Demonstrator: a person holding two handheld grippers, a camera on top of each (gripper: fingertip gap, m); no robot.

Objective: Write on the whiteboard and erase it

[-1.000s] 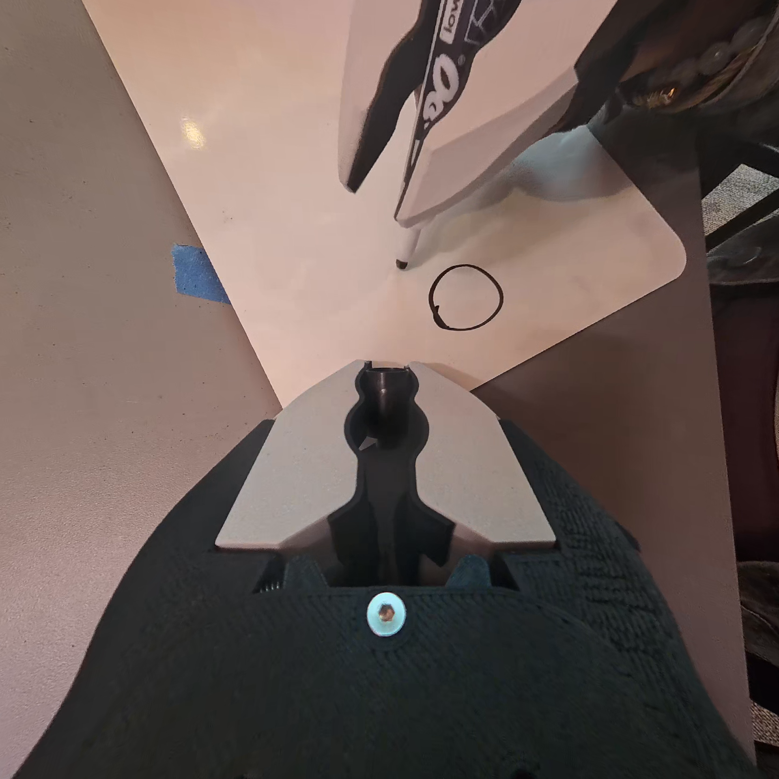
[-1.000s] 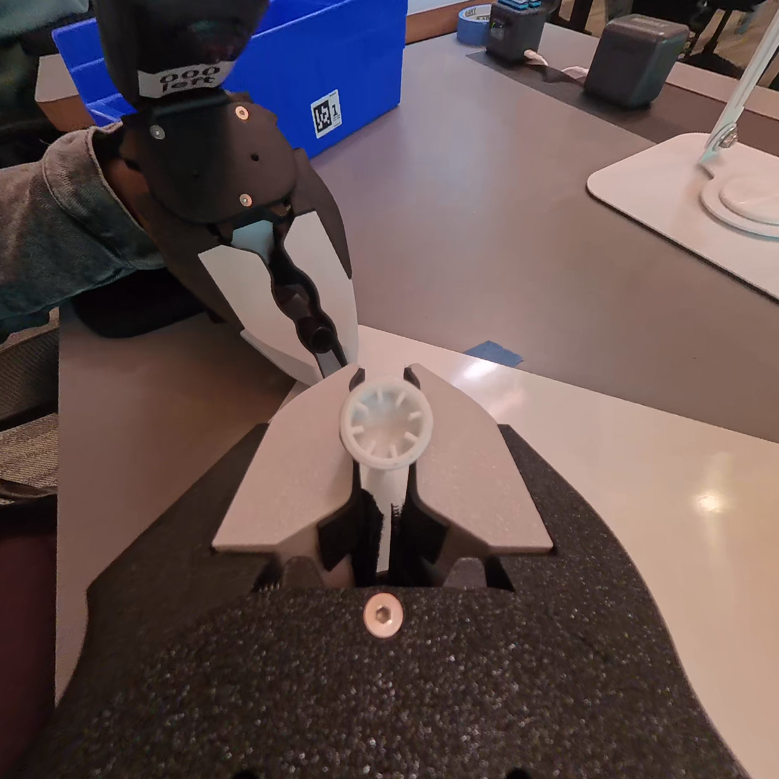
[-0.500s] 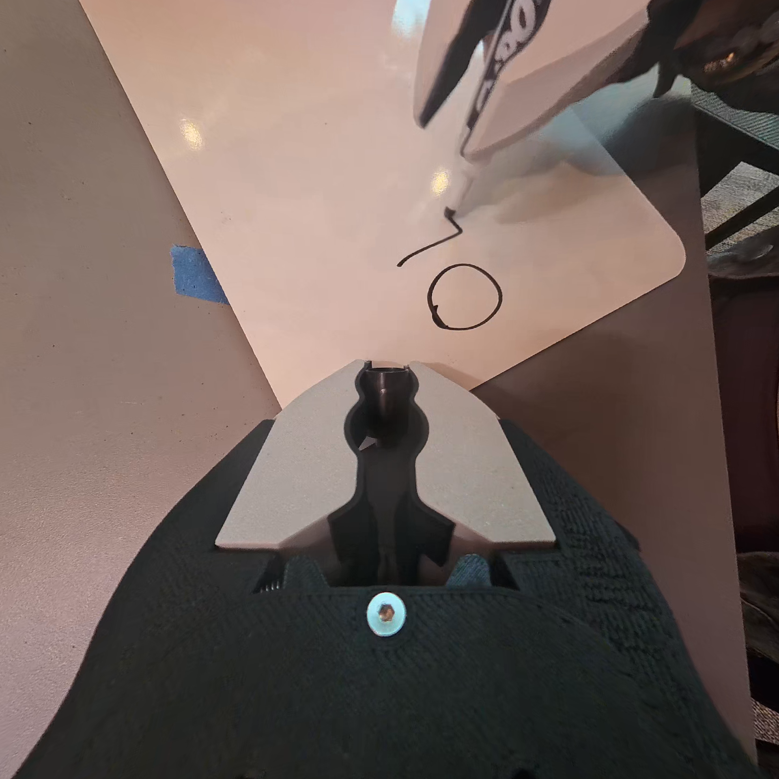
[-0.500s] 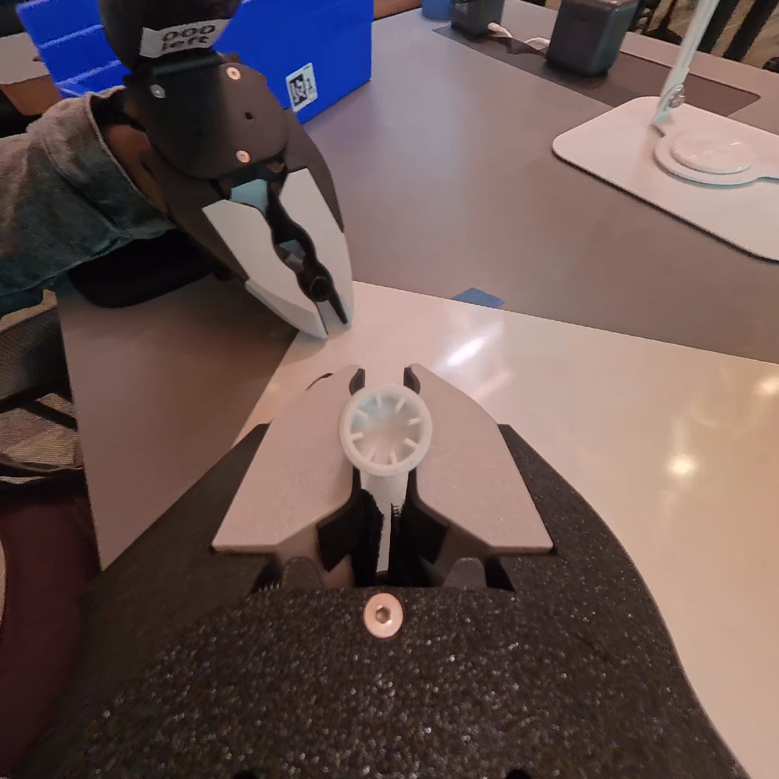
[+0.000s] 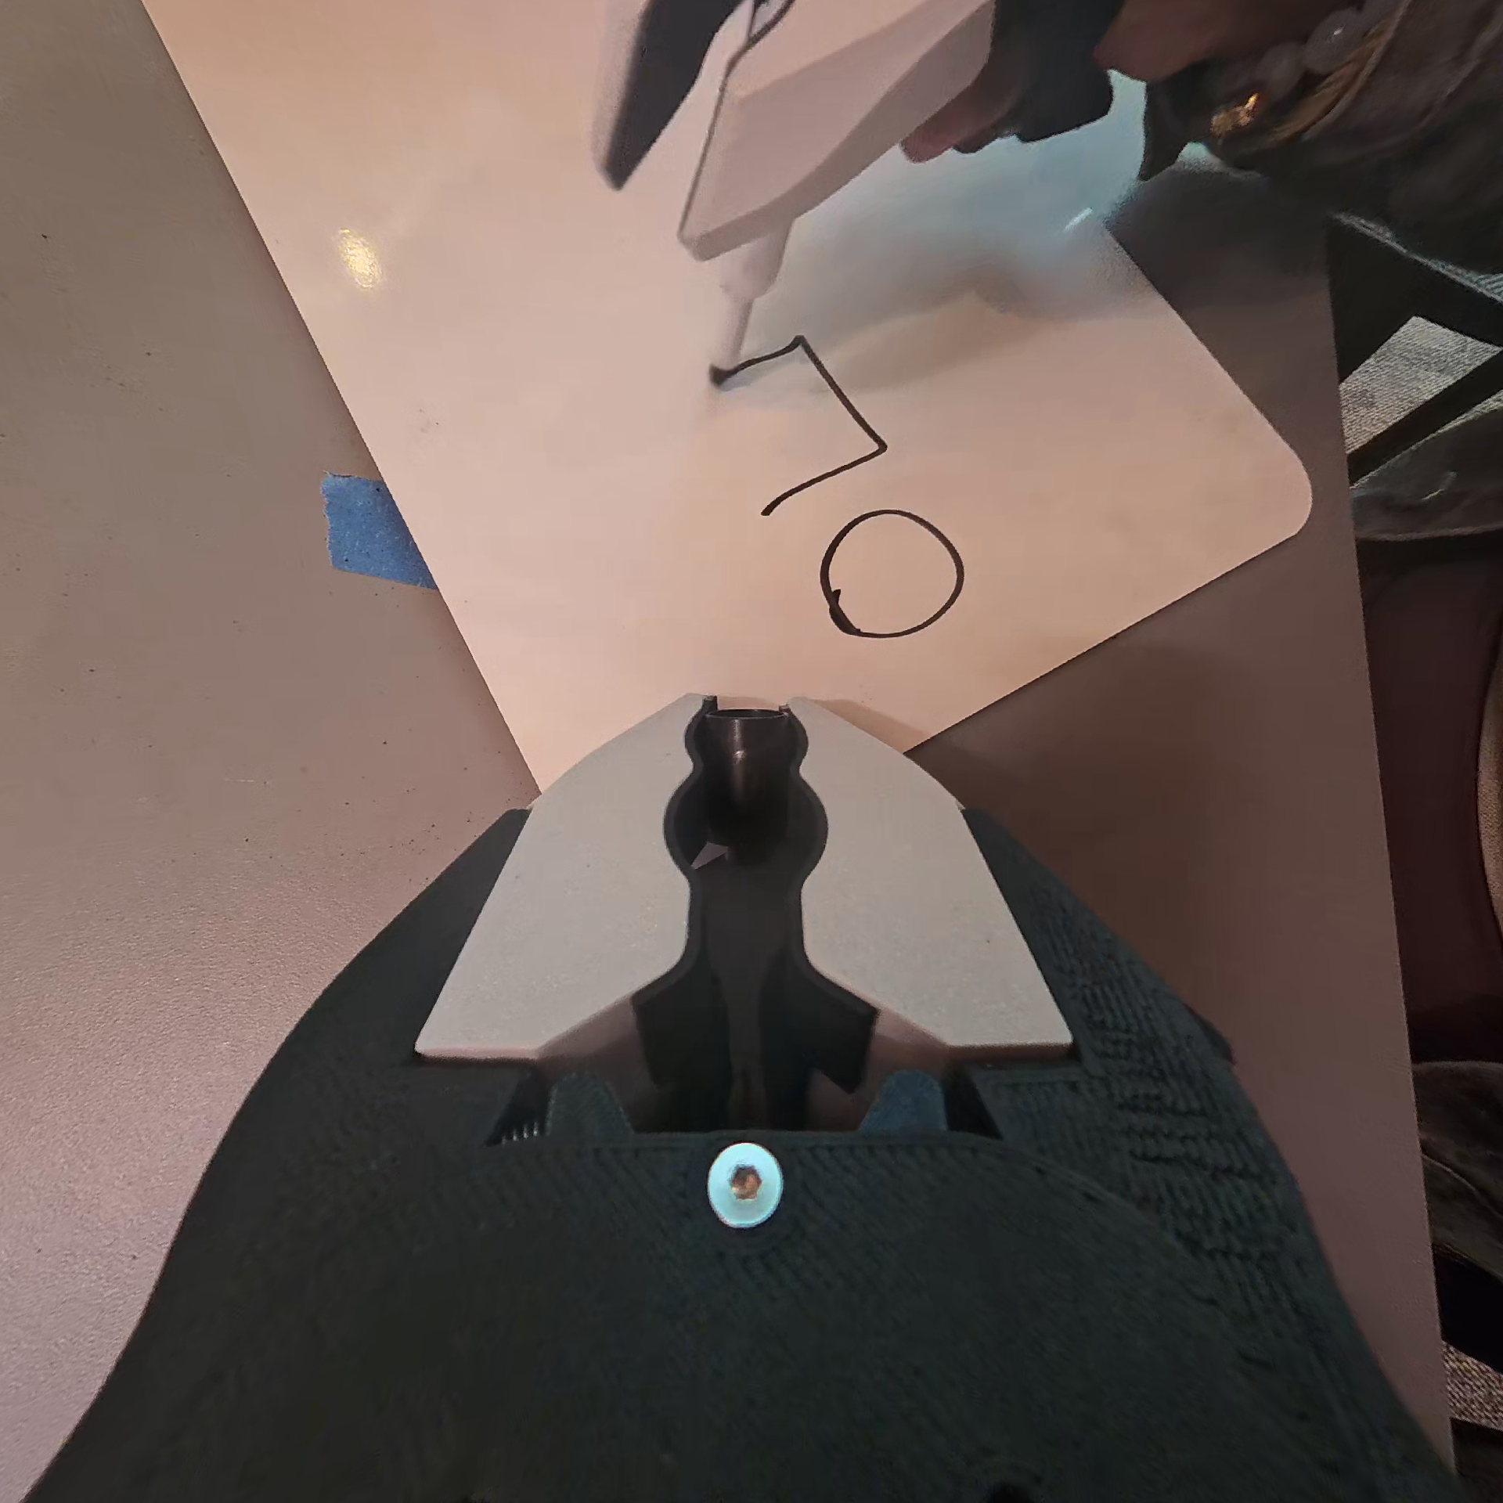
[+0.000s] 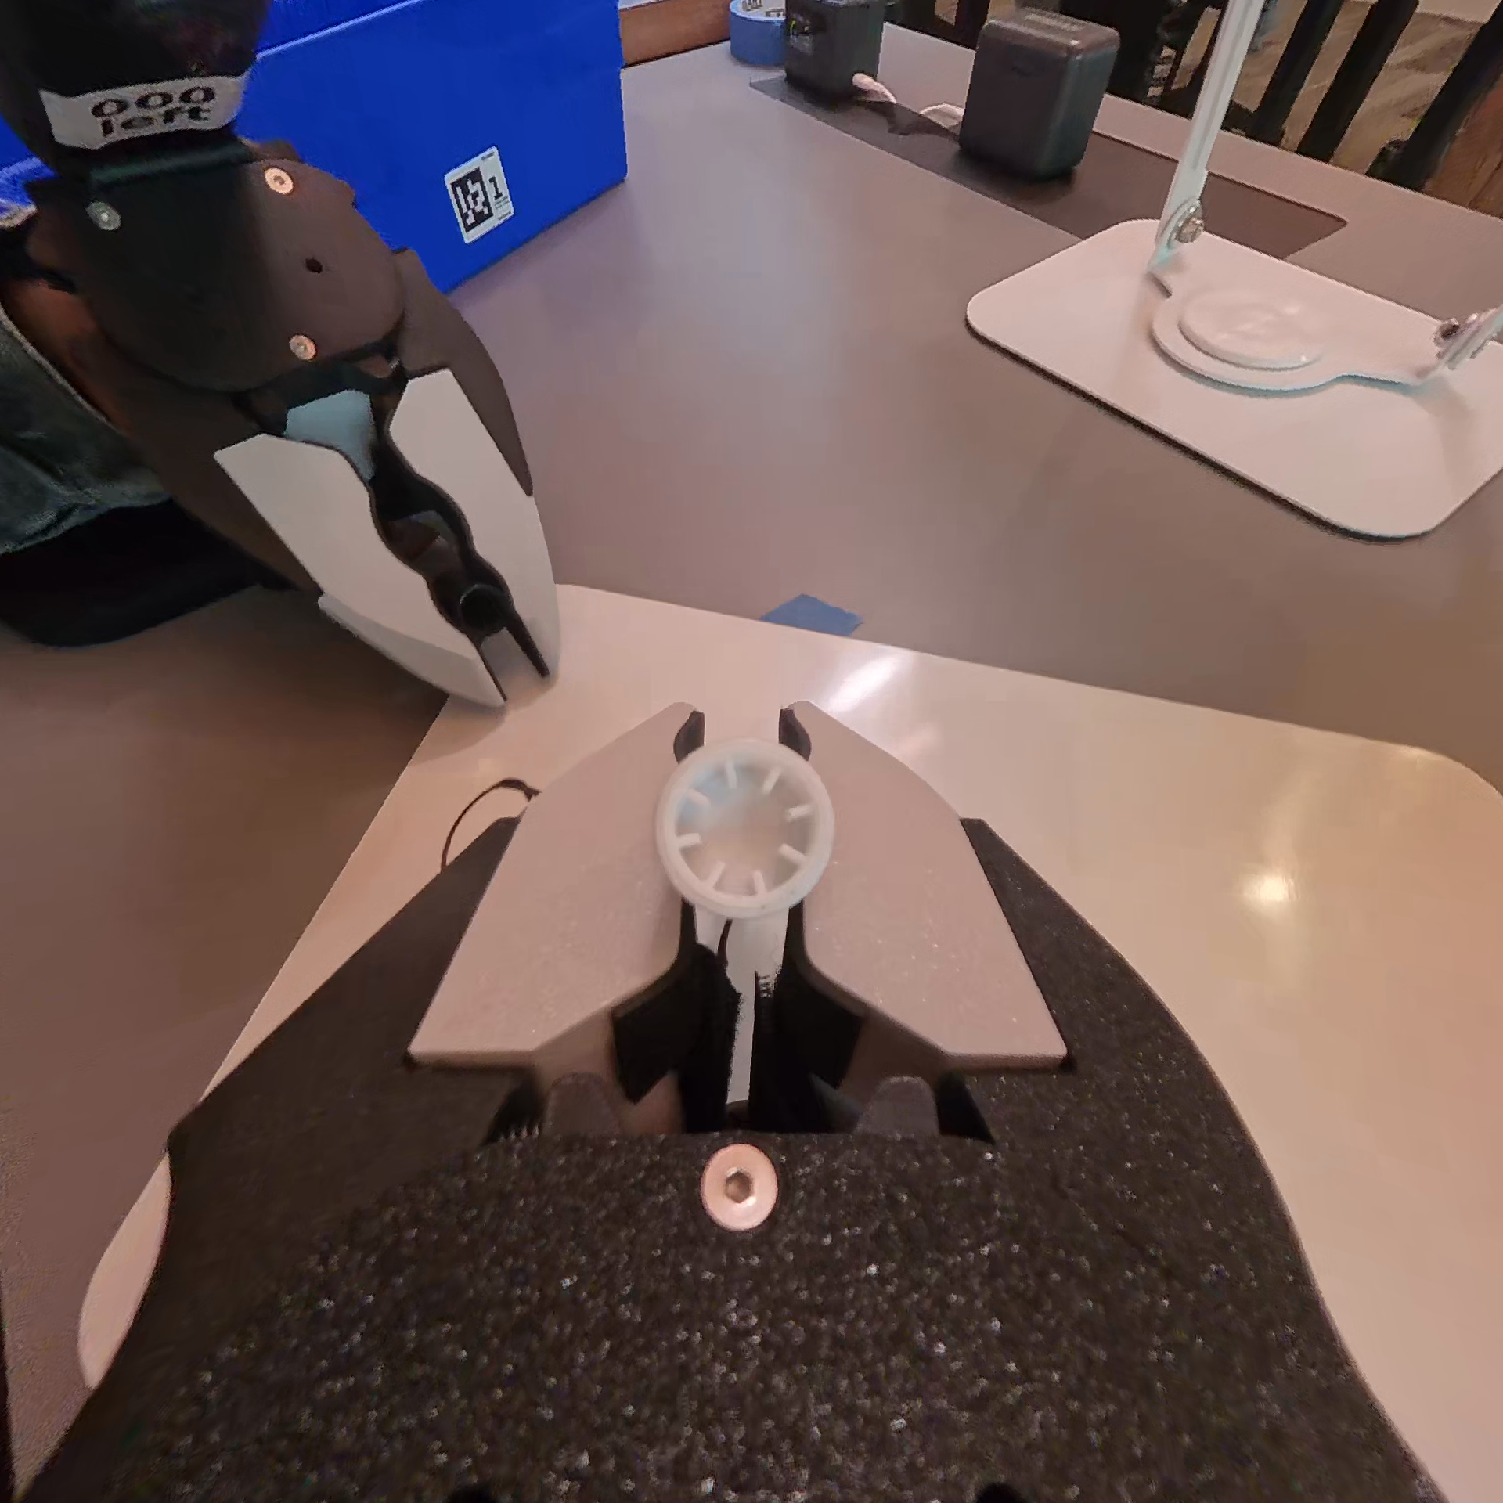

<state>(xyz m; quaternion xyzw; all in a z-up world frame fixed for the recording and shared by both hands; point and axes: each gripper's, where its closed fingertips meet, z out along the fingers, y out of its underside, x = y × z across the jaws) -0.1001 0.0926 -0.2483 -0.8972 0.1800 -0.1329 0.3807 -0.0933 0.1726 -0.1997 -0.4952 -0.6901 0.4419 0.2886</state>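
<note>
Now, whiteboard (image 5: 569,341) lies flat on the brown table (image 5: 163,732), one edge by a blue tape scrap (image 5: 366,529). Since ~1 s ago your writing has grown: then only the closed circle (image 5: 890,573), now a zigzag stroke (image 5: 838,439) runs up from beside it, w/ the nib at its far end. Means writing phase is well under way; erase not started.

R gripper (image 6: 742,720): jaws clamped narrow on the white marker (image 6: 744,829), tip touching board in L view (image 5: 732,358).

L gripper (image 5: 750,701): jaws narrow on the black cap (image 5: 744,764), parked at the board's near edge, unchanged. You'll need that cap later, prob. before wiping.
</note>
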